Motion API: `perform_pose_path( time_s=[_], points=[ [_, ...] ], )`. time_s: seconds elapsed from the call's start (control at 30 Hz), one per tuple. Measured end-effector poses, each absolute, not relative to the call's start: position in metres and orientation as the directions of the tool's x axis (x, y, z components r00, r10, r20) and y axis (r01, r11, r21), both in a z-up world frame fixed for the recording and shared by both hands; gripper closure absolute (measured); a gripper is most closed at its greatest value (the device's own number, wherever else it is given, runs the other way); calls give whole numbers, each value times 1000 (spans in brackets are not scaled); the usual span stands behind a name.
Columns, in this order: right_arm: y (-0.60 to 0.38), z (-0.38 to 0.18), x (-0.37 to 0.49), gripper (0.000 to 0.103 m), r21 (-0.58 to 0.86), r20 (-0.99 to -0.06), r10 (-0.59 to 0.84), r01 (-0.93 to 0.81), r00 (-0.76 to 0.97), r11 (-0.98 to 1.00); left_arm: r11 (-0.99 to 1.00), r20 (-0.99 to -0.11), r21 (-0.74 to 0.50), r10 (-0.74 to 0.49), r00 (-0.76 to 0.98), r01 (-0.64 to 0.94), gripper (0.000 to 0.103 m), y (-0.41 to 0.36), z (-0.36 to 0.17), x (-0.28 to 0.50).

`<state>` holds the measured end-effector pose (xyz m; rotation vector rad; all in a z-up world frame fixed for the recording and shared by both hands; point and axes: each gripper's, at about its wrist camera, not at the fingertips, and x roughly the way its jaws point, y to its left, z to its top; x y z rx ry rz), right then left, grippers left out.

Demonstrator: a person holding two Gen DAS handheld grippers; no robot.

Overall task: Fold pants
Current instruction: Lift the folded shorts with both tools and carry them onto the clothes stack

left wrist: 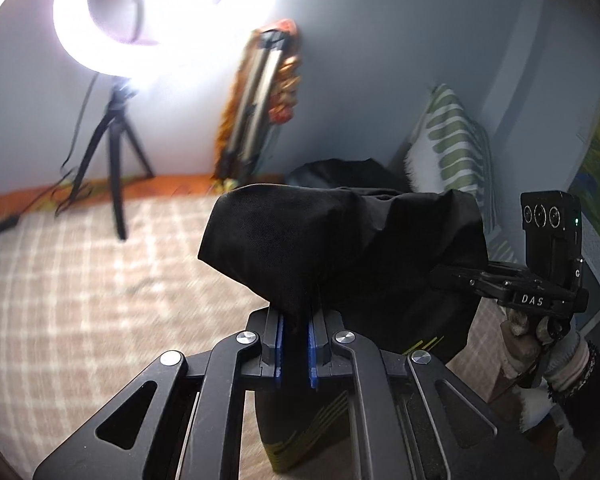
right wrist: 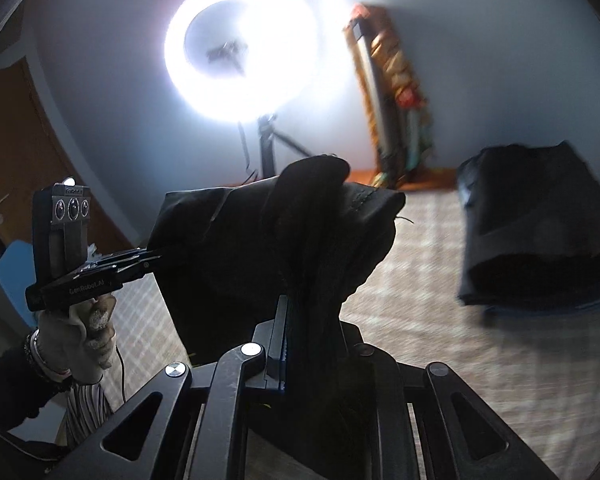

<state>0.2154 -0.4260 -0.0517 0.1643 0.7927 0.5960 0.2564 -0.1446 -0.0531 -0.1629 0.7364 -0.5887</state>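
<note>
I am watching the checked bed (left wrist: 80,280) lying below, a dark folded pile (right wrist: 536,228) sitting near its far edge; the black pants (left wrist: 340,240) are hanging above it, my left claw (left wrist: 296,344) and right claw (right wrist: 312,344) each clamping the fabric

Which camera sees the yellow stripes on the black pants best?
The left wrist view. There the yellow stripes show clearly on the black pants hanging from the left claw, with more stripes lower down. In the right wrist view the pants look dark all over; only a tiny yellow speck shows.
</note>
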Motion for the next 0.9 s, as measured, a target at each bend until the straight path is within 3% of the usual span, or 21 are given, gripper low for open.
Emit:
perform_pose_path(
  time_s=[0.53, 0.9],
  points=[
    [-541, 9, 239, 91, 277, -560, 404, -296, 723, 914, 751, -508, -270, -642, 574, 602, 97, -269, -1, 305],
    [-607, 31, 297, 91, 238, -555, 331, -235, 764, 942, 745, -492, -240, -646, 584, 623, 98, -331, 10, 360]
  ],
)
